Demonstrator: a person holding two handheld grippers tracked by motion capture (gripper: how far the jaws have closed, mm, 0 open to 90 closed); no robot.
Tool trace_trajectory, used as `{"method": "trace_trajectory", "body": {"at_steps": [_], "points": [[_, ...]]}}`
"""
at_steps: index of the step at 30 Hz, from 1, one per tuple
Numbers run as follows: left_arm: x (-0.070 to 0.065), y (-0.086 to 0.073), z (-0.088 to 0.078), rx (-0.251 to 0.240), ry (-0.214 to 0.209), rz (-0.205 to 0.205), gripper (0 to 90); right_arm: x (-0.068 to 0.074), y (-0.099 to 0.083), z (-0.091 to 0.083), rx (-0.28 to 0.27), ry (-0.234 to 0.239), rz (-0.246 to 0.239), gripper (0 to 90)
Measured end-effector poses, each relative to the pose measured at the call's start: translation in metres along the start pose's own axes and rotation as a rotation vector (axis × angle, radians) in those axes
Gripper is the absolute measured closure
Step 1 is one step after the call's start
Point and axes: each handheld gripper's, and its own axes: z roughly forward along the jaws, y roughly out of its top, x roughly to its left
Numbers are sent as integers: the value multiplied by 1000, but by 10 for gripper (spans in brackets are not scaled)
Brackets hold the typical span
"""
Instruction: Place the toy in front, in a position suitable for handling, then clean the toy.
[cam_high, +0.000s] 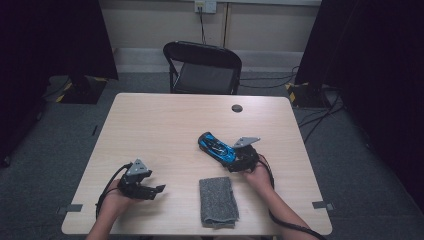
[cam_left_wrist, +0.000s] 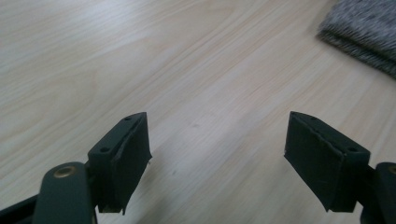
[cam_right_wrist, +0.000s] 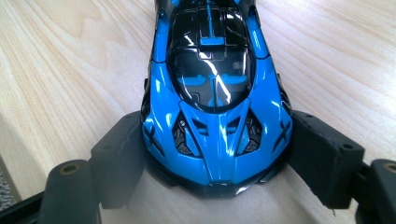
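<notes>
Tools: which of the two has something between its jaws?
The right tool: its jaws clamp the nose of the blue toy car. The left tool has open jaws over bare table, beside the grey cloth.

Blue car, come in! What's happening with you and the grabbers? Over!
Right gripper shut on blue car, nose end. Left gripper open, over bare table. Grey cloth between the hands, nothing blocking.

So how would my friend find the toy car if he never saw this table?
Start at the wooden table and look right of its middle, just beyond the grey cloth. The toy car sits there, its nose between the jaws of the right gripper. It is the one shiny blue and black thing there.
</notes>
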Motion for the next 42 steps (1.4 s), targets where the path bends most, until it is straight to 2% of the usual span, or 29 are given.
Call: {"method": "trace_trajectory", "body": {"at_steps": [4,9,11,17,19,23,29,35,42], "points": [[-10,9,1,8,-21,27,217,0,0,0,0,0,0,236],[-22,19,2,16,-65,49,219,0,0,0,1,0,-1,237],[-28,24,3,13,-79,68,219,0,0,0,0,0,0,236],[-44,37,5,1,-121,83,229,0,0,0,0,-1,1,236],[-50,41,7,-2,-141,100,231,0,0,0,0,0,1,236],[-67,51,16,13,-167,146,231,0,0,0,0,0,1,237],[-88,63,30,33,-208,170,232,0,0,0,0,0,0,237],[-103,70,43,46,-245,158,268,0,0,0,1,0,0,237],[-116,71,55,60,-237,116,295,0,0,0,1,0,-1,237]]}}
